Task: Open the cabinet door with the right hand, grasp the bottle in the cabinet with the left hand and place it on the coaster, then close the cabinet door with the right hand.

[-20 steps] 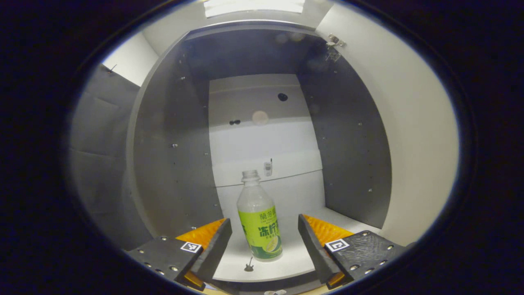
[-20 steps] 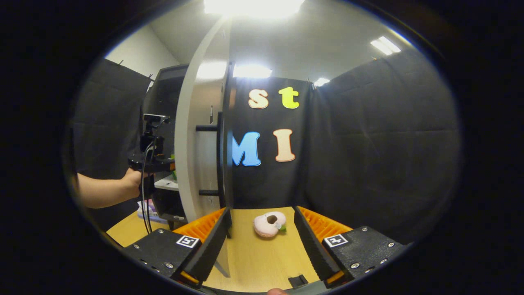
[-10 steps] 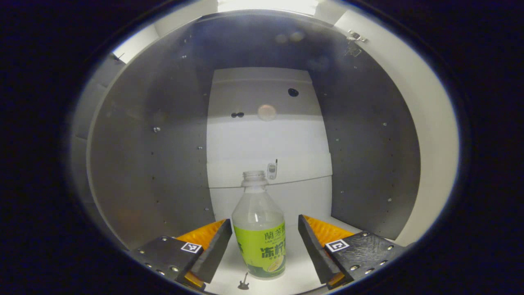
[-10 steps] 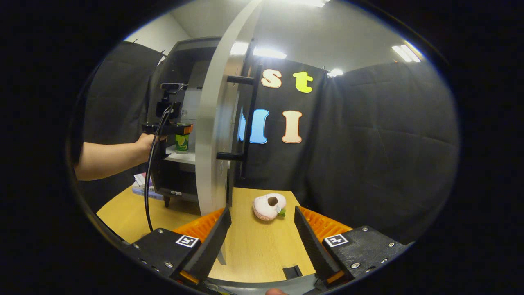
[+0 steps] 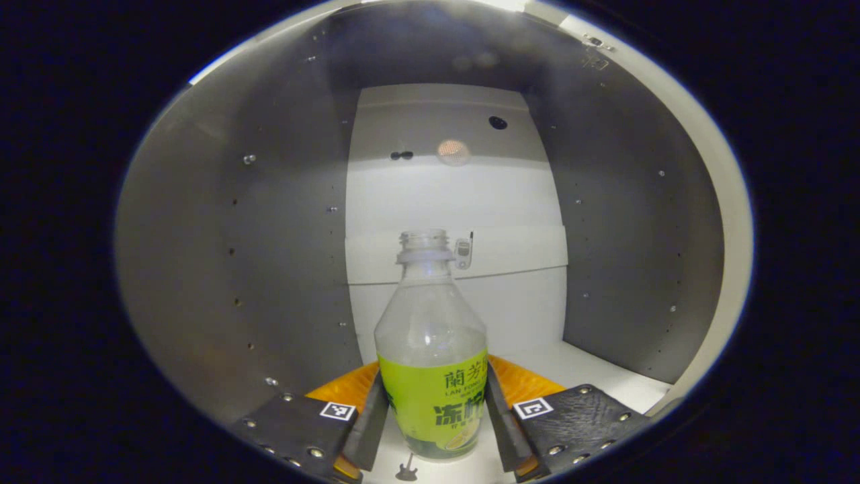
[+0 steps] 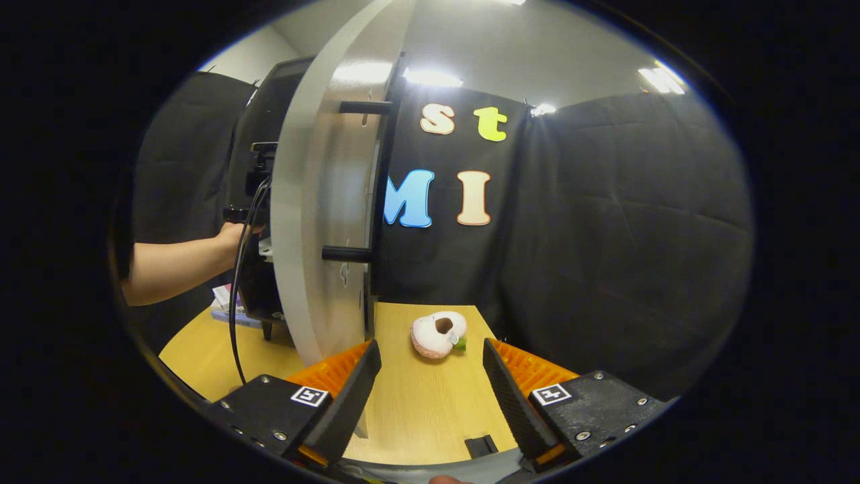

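Left gripper view looks into the cabinet [image 5: 282,222], its grey side walls curving round a white back panel and white shelf [image 5: 591,366]. At lower centre the bottle [image 5: 432,363] stands upright on that shelf between the left gripper [image 5: 433,420] fingers, which sit against both sides of its green label, grasping it.

Right gripper view has the open cabinet door [image 6: 316,215] left of centre, edge-on, above the wooden desk [image 6: 416,410]. The right gripper [image 6: 430,403] fingers are spread apart, released, at the bottom. Between them, farther off, lies a small plush toy [image 6: 438,333]. A hand [image 6: 232,235] reaches in at the left.
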### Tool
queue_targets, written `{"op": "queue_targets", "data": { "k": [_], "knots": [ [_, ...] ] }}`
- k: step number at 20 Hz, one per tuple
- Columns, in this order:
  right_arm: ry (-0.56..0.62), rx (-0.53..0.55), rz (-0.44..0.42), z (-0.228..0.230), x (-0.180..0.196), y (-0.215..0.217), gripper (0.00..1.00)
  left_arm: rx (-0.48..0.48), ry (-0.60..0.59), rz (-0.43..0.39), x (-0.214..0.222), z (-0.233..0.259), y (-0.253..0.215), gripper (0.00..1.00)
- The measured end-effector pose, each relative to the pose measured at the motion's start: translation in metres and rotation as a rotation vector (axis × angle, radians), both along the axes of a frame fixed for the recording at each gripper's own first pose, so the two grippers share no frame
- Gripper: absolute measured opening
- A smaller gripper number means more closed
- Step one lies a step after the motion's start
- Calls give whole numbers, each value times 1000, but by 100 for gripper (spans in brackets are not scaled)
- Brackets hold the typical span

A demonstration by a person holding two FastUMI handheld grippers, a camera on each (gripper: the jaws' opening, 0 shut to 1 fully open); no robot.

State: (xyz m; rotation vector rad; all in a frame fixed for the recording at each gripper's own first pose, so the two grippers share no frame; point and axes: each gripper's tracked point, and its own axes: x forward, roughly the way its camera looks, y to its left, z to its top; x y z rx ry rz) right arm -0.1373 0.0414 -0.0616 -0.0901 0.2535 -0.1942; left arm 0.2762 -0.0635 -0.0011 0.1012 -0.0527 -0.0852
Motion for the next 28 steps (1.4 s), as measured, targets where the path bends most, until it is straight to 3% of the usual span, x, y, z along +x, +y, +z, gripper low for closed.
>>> {"op": "queue_targets", "data": {
  "k": [2, 3, 4, 7, 8, 9, 10, 16, 17, 18, 20, 21, 24, 26, 27, 28],
  "knots": [
    [-21, -23, 18, 5, 4, 2, 94, 21, -14, 3, -4, 9, -2, 70],
    [-28, -32, 33, 5, 8, 2, 95, 10, -25, -1, -9, 15, -5, 75],
    [-28, -36, 51, 3, 10, 3, 95, 1, -32, -2, -16, 20, -3, 70],
    [-36, -31, 113, 0, 11, 2, 96, 8, -51, 8, -43, 32, -2, 70],
    [-39, -29, 134, -1, 11, 2, 96, 3, -60, 13, -52, 38, 0, 74],
    [-40, -28, 153, -1, 11, 0, 96, -1, -68, 23, -60, 42, 3, 70],
    [-44, -26, 166, 1, 10, -2, 95, -7, -69, 35, -71, 43, 6, 74],
    [-76, -38, 264, 17, -3, -21, 96, -10, -83, 122, -140, 55, 27, 65],
    [-78, -50, 284, 19, -7, -22, 95, -6, -80, 140, -150, 55, 30, 65],
    [-79, -54, 303, 17, -15, -23, 96, -3, -77, 157, -161, 54, 33, 74],
    [-73, -47, 338, 11, -26, -25, 96, -11, -82, 170, -185, 54, 34, 65],
    [-65, -40, 351, 6, -31, -26, 96, -16, -84, 176, -197, 54, 35, 65],
    [-39, -21, 376, -1, -43, -29, 95, -46, -41, 195, -232, 42, 37, 75],
    [-44, 2, 389, -4, -49, -28, 95, -32, -41, 210, -256, 39, 41, 65],
    [-42, 9, 388, -8, -50, -30, 96, -22, -40, 206, -267, 38, 41, 74],
    [-37, 11, 369, -12, -51, -36, 96, -14, -44, 199, -278, 35, 40, 73]
  ]
}}
